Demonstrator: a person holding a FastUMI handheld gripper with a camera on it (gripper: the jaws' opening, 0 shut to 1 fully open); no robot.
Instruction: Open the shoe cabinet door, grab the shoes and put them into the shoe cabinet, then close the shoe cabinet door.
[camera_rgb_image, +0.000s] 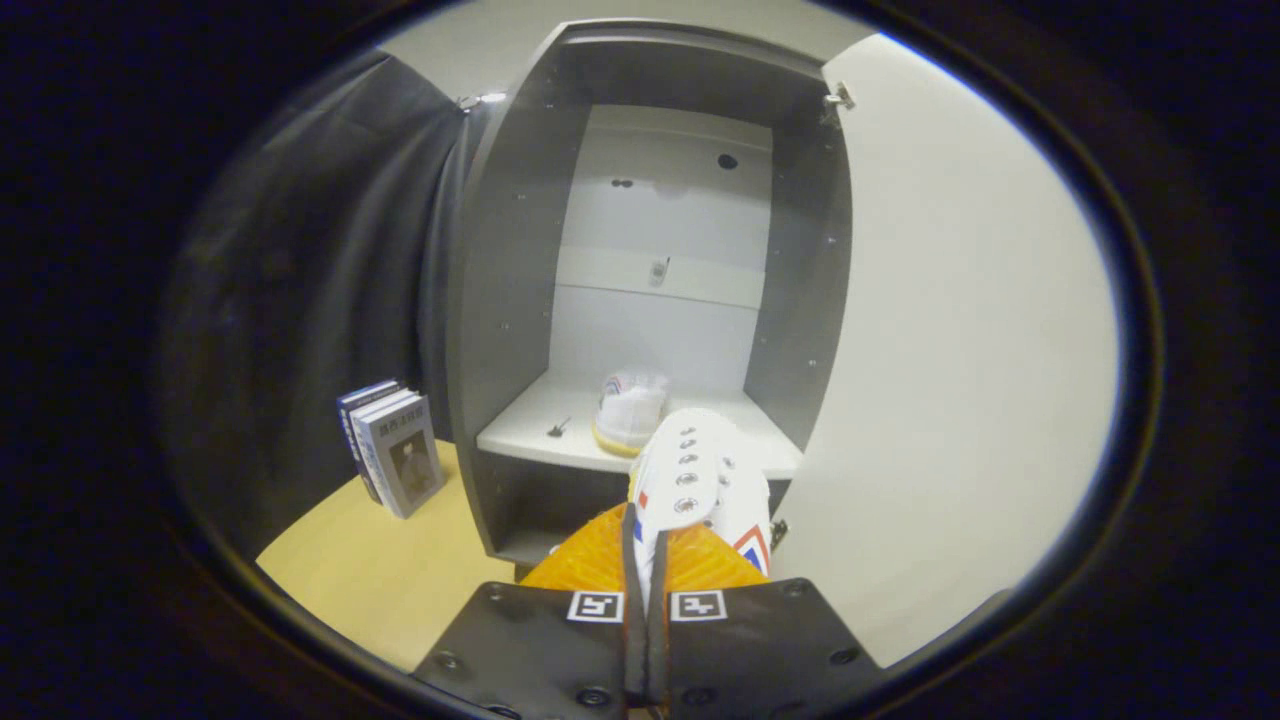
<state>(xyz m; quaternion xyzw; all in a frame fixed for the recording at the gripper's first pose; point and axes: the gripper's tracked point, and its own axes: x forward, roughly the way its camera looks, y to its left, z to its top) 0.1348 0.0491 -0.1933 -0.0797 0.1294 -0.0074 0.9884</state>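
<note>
Gripper view shows the gripper (645, 545) at lower centre with its jaws clamped on the side wall of a white shoe (700, 478), toe pointing toward the open shoe cabinet (500, 250), apparently so it can go straight in. Another white shoe (628, 410) already sits on the shelf (530, 425) beyond. The door (950, 350) stands swung wide at right, clearing the opening. Books (392, 445) stand on the table (380, 570) at lower left.

I read even, soft overhead light; the open cabinet door (960, 350) at 3 o'clock is brightest. The cabinet (510, 300) side walls sit shadowed, and fisheye distortion bows them outward with slight softness.
</note>
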